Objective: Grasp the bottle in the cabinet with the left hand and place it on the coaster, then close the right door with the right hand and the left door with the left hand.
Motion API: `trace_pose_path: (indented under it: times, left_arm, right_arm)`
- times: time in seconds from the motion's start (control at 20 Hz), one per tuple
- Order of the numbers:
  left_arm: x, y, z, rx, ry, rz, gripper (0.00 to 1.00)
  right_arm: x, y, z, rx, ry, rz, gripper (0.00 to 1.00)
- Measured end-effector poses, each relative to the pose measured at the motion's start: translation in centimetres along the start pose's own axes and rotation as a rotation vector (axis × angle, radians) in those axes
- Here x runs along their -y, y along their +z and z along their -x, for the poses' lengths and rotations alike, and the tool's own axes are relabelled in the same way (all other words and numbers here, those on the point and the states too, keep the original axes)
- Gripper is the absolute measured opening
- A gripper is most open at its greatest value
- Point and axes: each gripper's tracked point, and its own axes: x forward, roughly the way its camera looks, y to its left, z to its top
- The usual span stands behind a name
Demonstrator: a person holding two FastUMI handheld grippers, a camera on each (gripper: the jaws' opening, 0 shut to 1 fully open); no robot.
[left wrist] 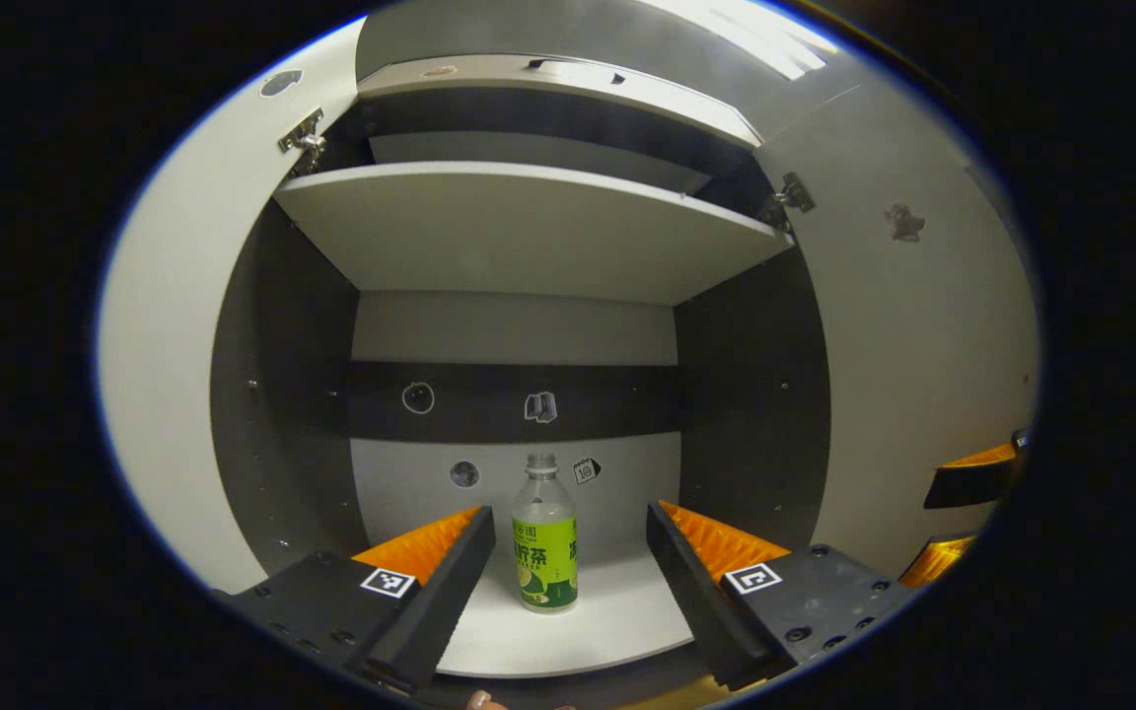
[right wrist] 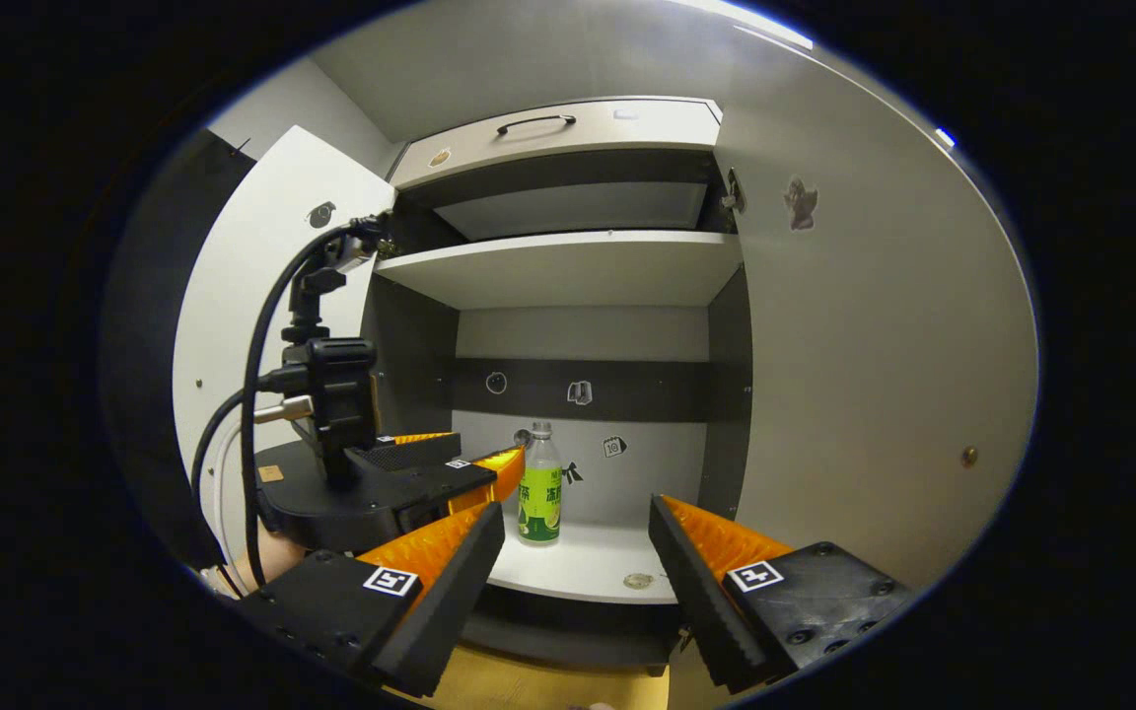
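Note:
A clear bottle [left wrist: 544,537] with a green label and pale cap stands upright on the cabinet's white bottom shelf [left wrist: 627,616], near the back wall. My left gripper [left wrist: 568,513] is open just in front of it, one finger on each side of the line to the bottle, not touching. In the right gripper view the bottle [right wrist: 539,488] stands beside the left gripper [right wrist: 484,452], which reaches into the cabinet from the left. My right gripper [right wrist: 576,505] is open and empty outside the cabinet front. Its fingers [left wrist: 967,478] show at the far right of the left gripper view.
Both doors stand wide open: left door [left wrist: 159,394], right door [left wrist: 923,375]. An upper shelf [left wrist: 529,227] spans above the bottle. A drawer with a dark handle [right wrist: 533,122] tops the cabinet. A small round flat disc [right wrist: 639,581] lies near the shelf's front edge.

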Motion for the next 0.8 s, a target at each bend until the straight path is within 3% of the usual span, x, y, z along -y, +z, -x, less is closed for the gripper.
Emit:
trace_pose_path:
  times: [0.35, 0.8]
  left_arm:
    - [-0.5, -3.2, -6.3, -0.022, 0.036, -0.036, 0.98]
    - [-2.3, -4.8, -9.7, -0.022, 0.083, -0.036, 0.96]
  right_arm:
    - [1.8, -1.5, -3.2, 0.005, 0.009, 0.031, 0.98]
    - [1.3, -3.8, -6.1, -0.033, 0.081, -0.008, 0.98]
